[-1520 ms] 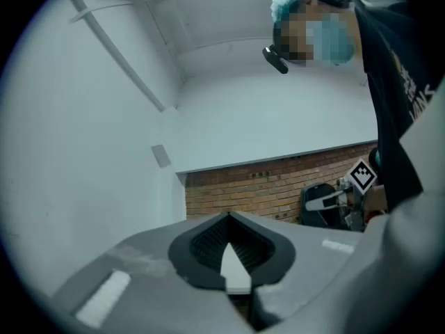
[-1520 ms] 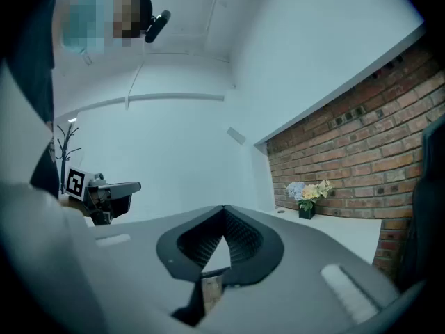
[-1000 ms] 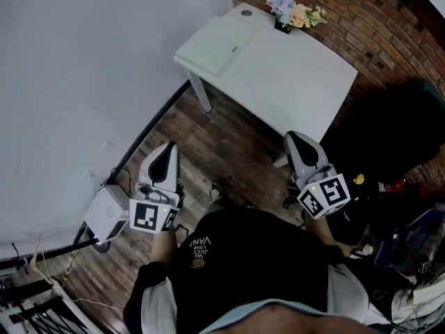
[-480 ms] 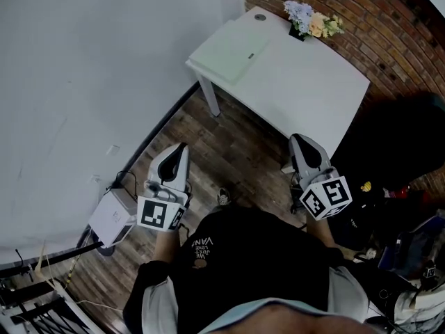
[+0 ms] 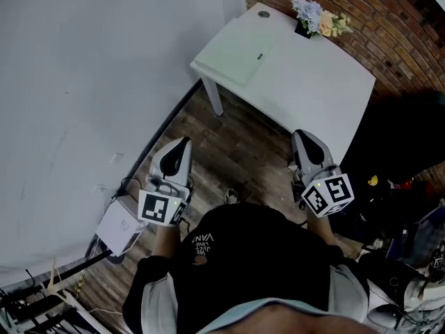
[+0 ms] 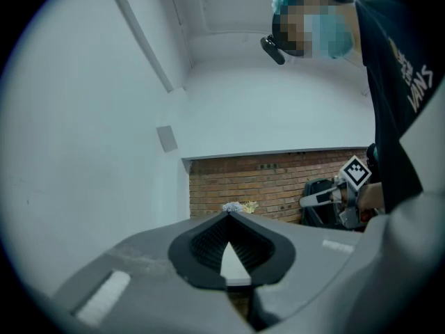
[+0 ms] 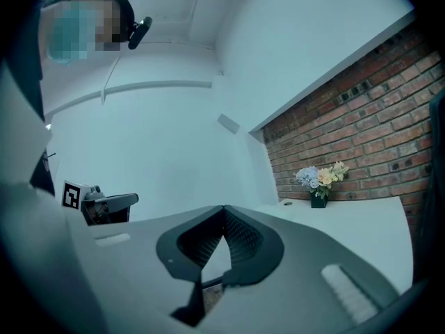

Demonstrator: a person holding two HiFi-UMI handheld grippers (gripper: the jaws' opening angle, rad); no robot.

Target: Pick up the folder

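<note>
A pale green folder [image 5: 236, 51] lies flat on the left end of the white table [image 5: 313, 82], seen from above in the head view. My left gripper [image 5: 182, 145] is held level over the wooden floor, well short of the table, its jaws shut and empty. My right gripper [image 5: 300, 136] is close to the table's near edge, also shut on nothing. In the left gripper view the shut tips [image 6: 228, 216] point toward the brick wall. In the right gripper view the shut tips [image 7: 224, 209] face the table top [image 7: 361, 218].
A small vase of flowers [image 5: 320, 19] stands at the table's far edge by the brick wall [image 5: 389, 19]. A white box with cables [image 5: 122, 223] lies on the floor at left by the white wall. Dark bags and clutter [image 5: 403, 186] sit at right.
Both grippers and the person have moved forward toward the table; the table and folder sit a little nearer in the head view. Both pairs of jaws have stayed shut.
</note>
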